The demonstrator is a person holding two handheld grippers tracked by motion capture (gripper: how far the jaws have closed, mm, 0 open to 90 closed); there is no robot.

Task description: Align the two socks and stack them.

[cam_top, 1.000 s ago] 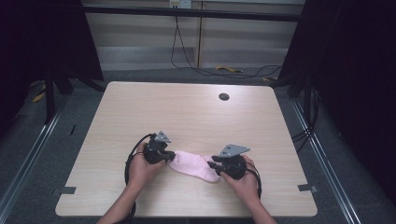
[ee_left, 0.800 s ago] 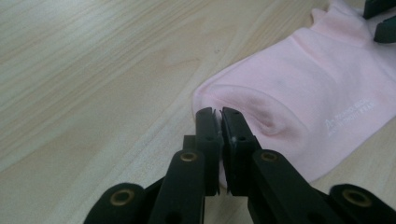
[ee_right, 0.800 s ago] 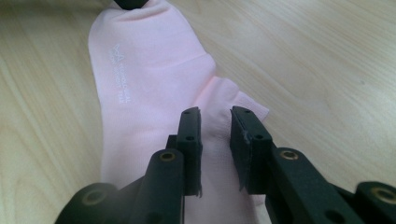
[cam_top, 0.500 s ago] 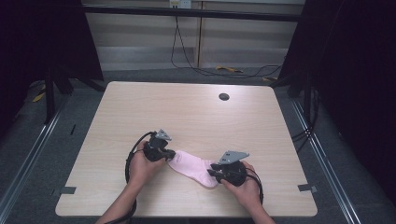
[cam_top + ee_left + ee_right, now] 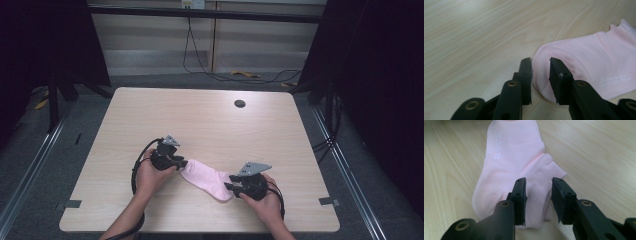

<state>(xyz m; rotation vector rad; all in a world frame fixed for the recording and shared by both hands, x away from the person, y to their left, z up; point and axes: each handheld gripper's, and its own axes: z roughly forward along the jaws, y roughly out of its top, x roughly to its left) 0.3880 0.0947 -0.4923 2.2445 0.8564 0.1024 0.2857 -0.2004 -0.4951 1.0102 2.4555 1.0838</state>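
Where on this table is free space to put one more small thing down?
The far half of the table is bare, between the back edge and the grippers, apart from a small dark hole far right. The near left corner and near right corner are also free. It is crowded near the front middle: the sock lies between the left gripper and right gripper.

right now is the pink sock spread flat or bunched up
Spread flat. The pink sock lies stretched out on the table between the left gripper and right gripper, whose jaws have just been opening and no longer pinch it.
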